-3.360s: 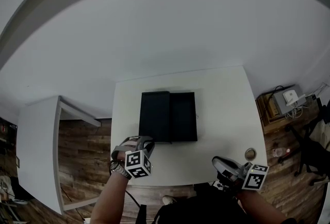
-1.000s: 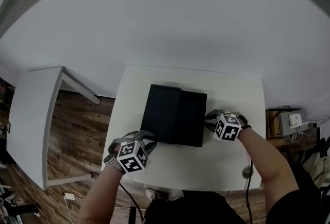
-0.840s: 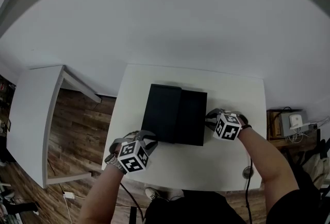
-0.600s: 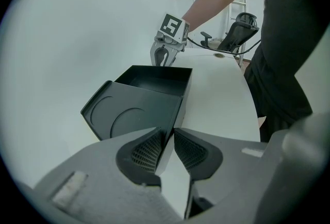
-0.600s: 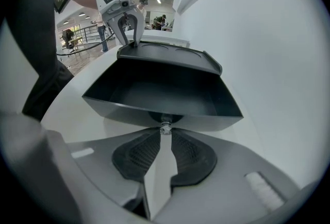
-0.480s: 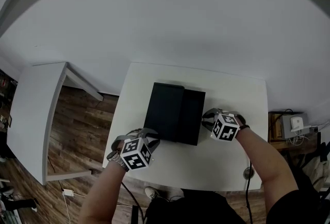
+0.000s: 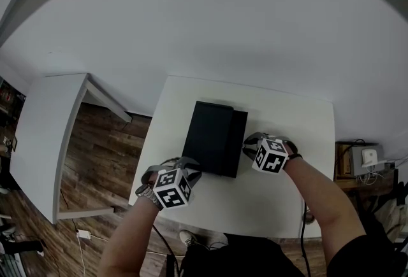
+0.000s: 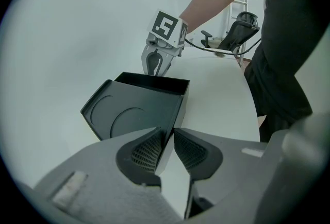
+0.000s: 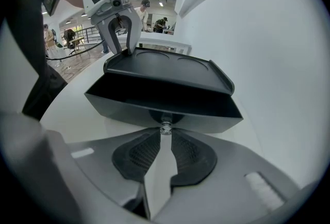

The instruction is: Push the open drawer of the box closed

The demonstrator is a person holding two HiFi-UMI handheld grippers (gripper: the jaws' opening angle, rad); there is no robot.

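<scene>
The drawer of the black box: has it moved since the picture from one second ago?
Yes. The drawer has slid leftward into the box. Only a narrow strip of it sticks out now, with the right gripper at its front.

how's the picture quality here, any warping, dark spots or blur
head view: heavy fisheye, the table edges bow, the black box shows little detail; left gripper view: dark round border, the left claw slightly soft; right gripper view: drawer inside in shadow, knob glints
</scene>
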